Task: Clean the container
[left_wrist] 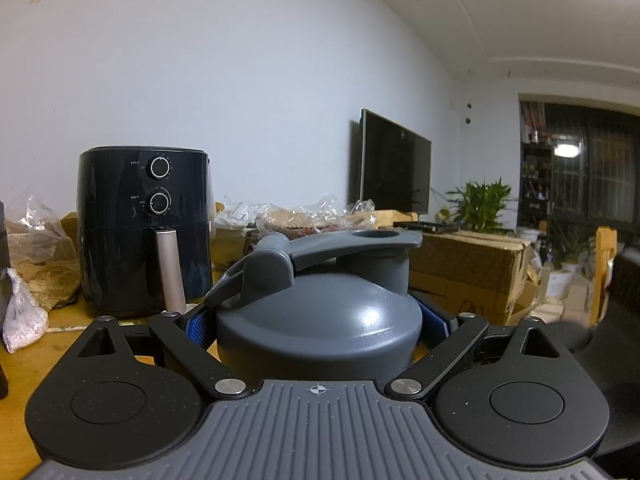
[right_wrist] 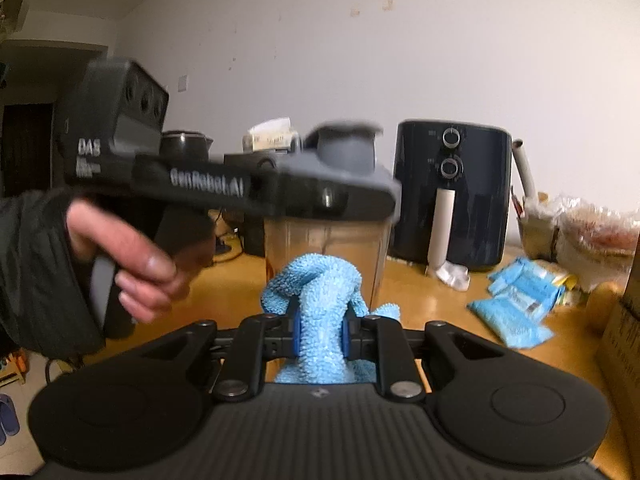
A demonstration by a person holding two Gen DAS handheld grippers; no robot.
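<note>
Left hand-held gripper (left_wrist: 318, 320) clamps my container's grey lid (left_wrist: 320, 320). Right hand-held gripper (right_wrist: 320, 332) pinches a blue cloth (right_wrist: 320, 292) just before the clear container (right_wrist: 328, 248) on the counter (right_wrist: 440, 308).

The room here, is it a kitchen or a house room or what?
Probably a living room in someone's home, used partly like a kitchen: a television stands by the wall, potted plants beside it, and an air fryer sits on the wooden table.

Left gripper (left_wrist: 318, 320): jaws spread wide, blue pads (left_wrist: 434, 318) clamped against both sides of grey container lid (left_wrist: 320, 320). Held level by a bare hand (right_wrist: 132, 264) in a dark sleeve (right_wrist: 36, 264). Right gripper (right_wrist: 319, 334): jaws nearly closed, pinching blue cloth (right_wrist: 320, 300).
</note>
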